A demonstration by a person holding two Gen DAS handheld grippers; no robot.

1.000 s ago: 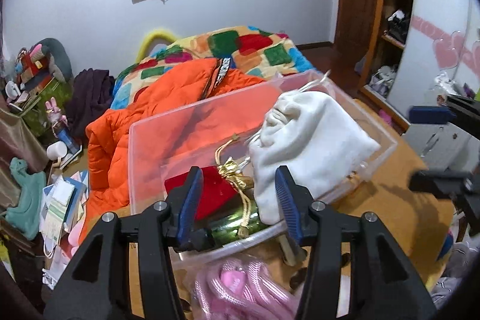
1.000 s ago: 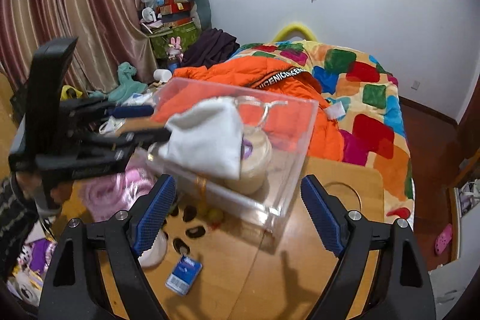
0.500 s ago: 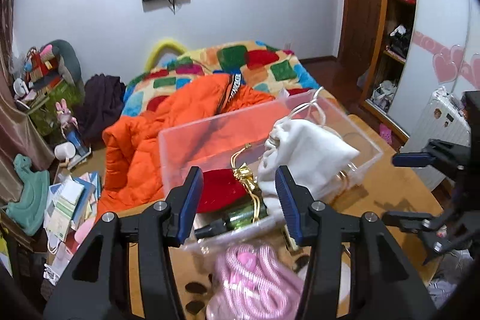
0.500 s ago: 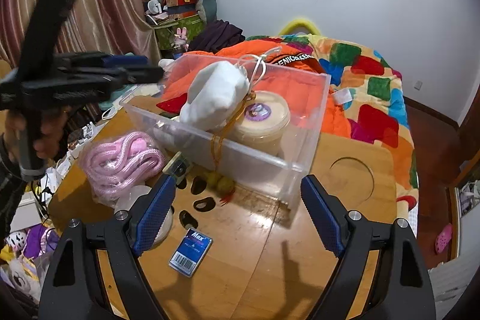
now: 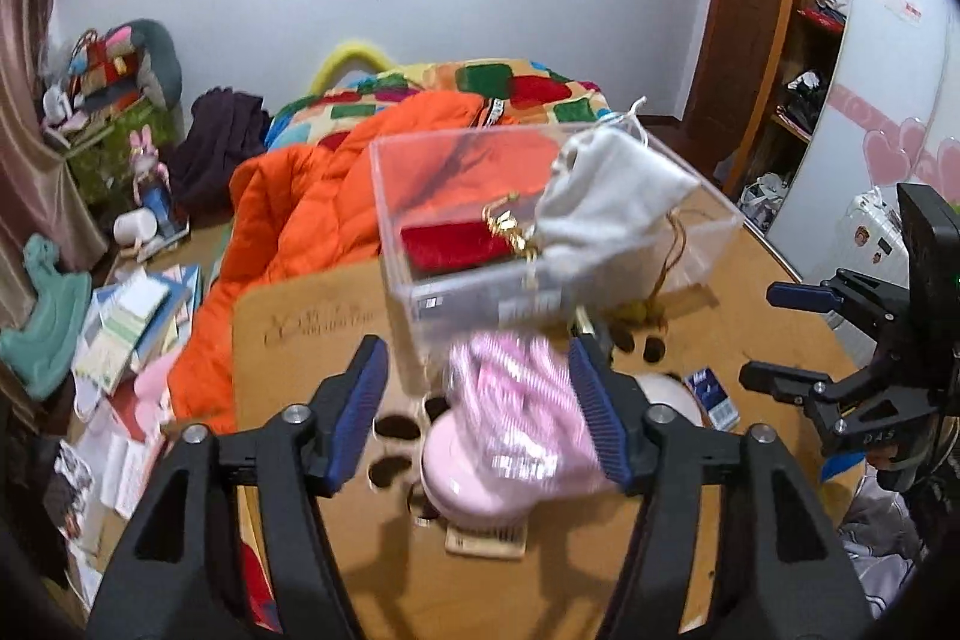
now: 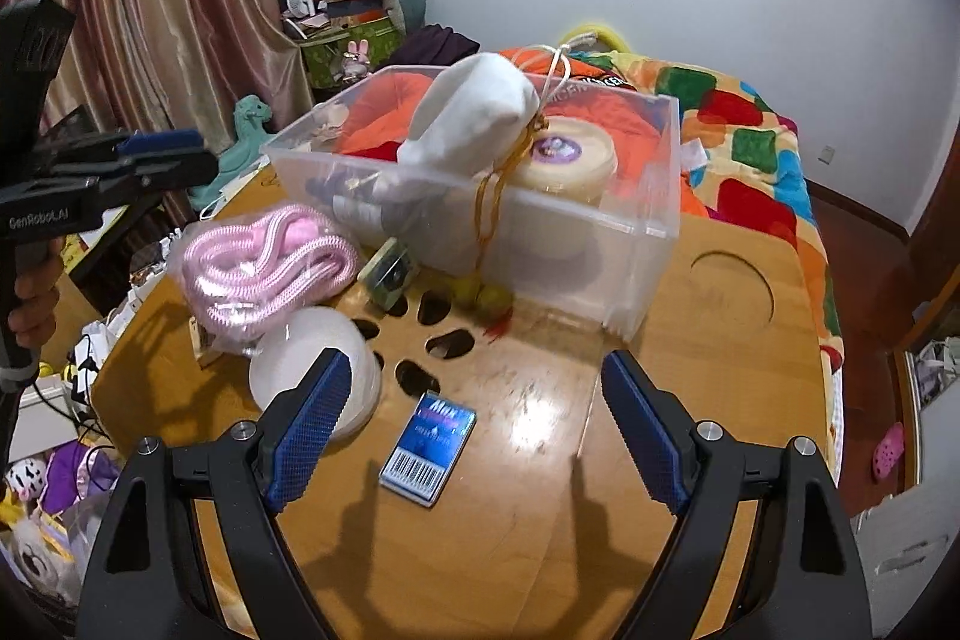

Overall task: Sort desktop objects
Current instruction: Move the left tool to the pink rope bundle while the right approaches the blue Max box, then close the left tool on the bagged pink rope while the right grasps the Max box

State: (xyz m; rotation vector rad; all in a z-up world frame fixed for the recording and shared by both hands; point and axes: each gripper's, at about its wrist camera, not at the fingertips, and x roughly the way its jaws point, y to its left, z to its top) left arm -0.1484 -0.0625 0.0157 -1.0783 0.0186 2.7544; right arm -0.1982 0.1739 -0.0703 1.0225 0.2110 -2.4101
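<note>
A clear plastic box (image 6: 654, 196) stands on the wooden table (image 6: 540, 460). It holds a white drawstring pouch (image 6: 468, 124), a cream round tub (image 6: 570, 160) and a red flat case (image 5: 450, 247). In front of it lie a bagged pink rope (image 6: 264, 262), a white round thing (image 6: 318, 370) and a blue card pack (image 6: 429, 448). My left gripper (image 5: 480, 406) is open and empty above the pink rope (image 5: 522, 412). My right gripper (image 6: 474, 436) is open and empty above the blue pack.
A small green-framed object (image 6: 390, 274) and yellow-green balls (image 6: 486, 298) lie by the box front. The table has oval holes (image 6: 444, 340) and a round cutout (image 6: 732, 292). An orange jacket (image 5: 312, 208) and bed lie beyond. Books (image 5: 132, 328) clutter the floor at left.
My left gripper pulled back and up from the box and opened wider. The white pouch stays in the box. My right gripper drew back a little toward the near table edge.
</note>
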